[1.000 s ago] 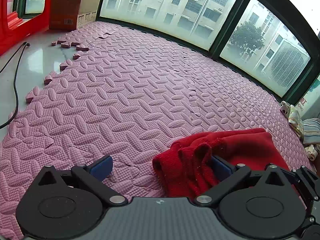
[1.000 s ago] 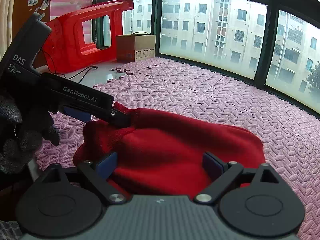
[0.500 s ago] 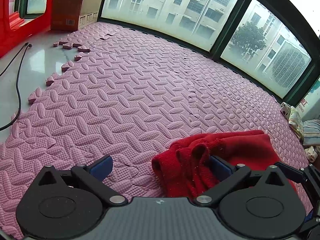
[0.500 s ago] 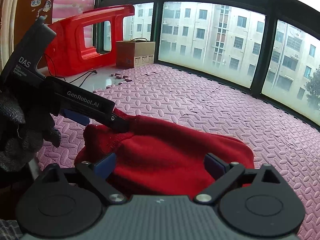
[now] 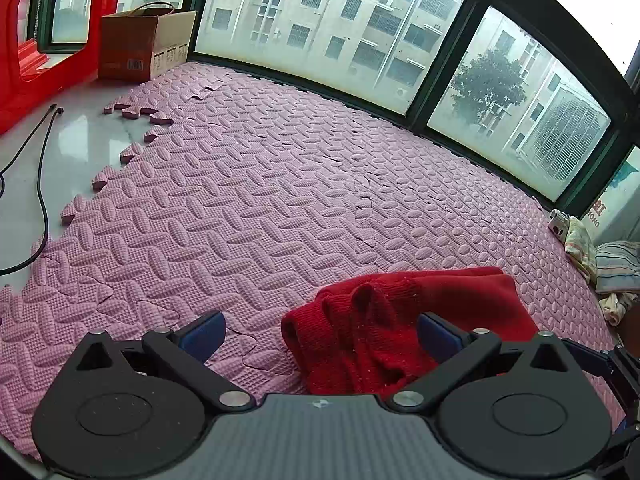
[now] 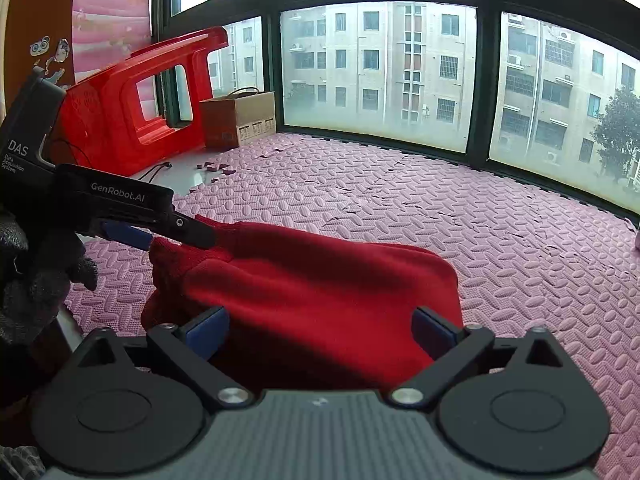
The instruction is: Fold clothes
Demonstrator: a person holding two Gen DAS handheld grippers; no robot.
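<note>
Red knit garment [image 6: 320, 288] lies bunched on the pink foam floor mat [image 5: 280, 208], near the person. Left gripper [image 5: 320, 330] is spread wide, its right pad against the garment's rumpled edge, the left pad over bare mat. Right gripper [image 6: 320, 330] is likewise spread, straddling the cloth without pinching it.

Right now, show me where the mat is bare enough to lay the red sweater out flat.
The widest free patch of pink foam mat runs from the red sweater up to the windows. Also bare: the stretch right of the sweater in the right wrist view. Crowded: the clothes pile at the far right, and the loose mat pieces by the cardboard box.
</note>
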